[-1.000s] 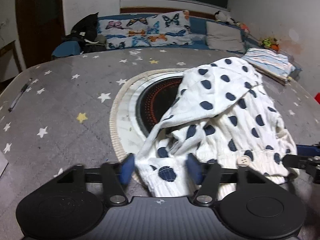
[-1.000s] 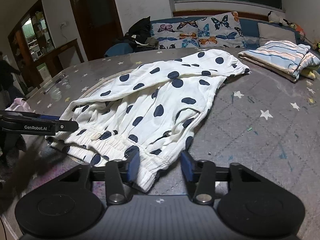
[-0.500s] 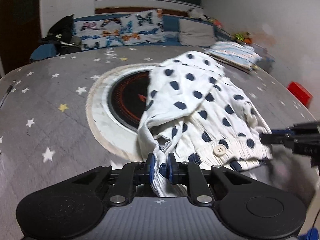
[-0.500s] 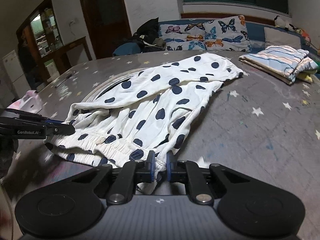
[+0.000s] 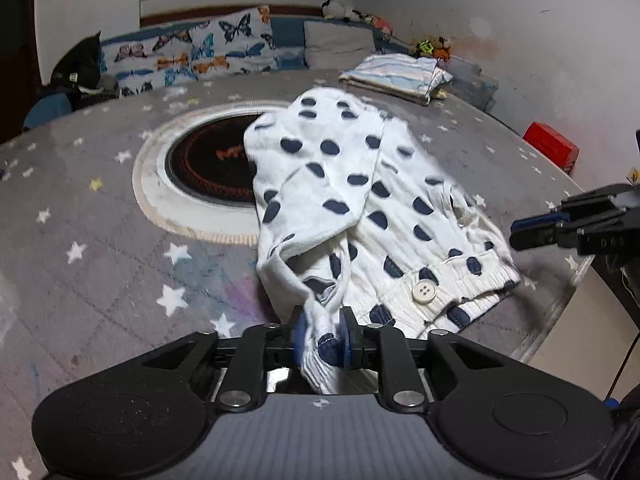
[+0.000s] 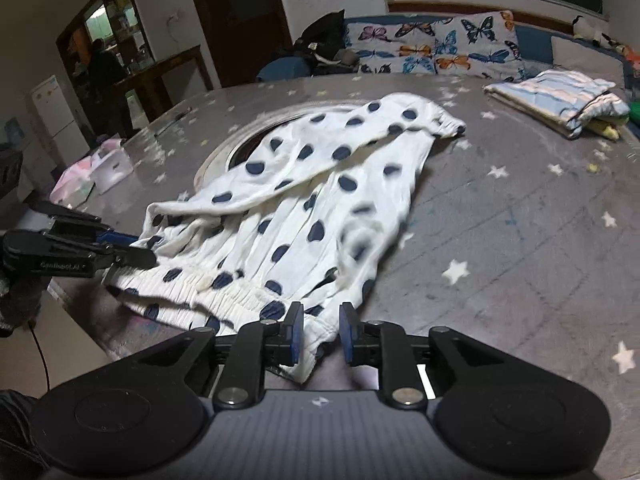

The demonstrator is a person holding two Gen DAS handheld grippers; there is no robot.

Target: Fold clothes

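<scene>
Here, left gripper (image 5: 322, 340) angled down, fingers (image 5: 346, 336) opening around polka-dot trousers (image 5: 360, 200)

Left view: from my left gripper (image 5: 322, 338), angled down, close over the table (image 5: 100, 240).
Right view: from my right gripper (image 6: 320, 334), likewise.
Shared: the pants (image 5: 360, 200), table.

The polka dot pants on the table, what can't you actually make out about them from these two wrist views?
- Polka dot pants, left wrist view: the bunched waistband corner runs down behind the left tongs, so its end is hidden.
- Right wrist view: the near hem drops behind the right tongs; whether the opening pads grip it is unclear.
- Right wrist view: the middle dots are blurred by motion.
- Both views: the underside is hidden against the table.
</scene>
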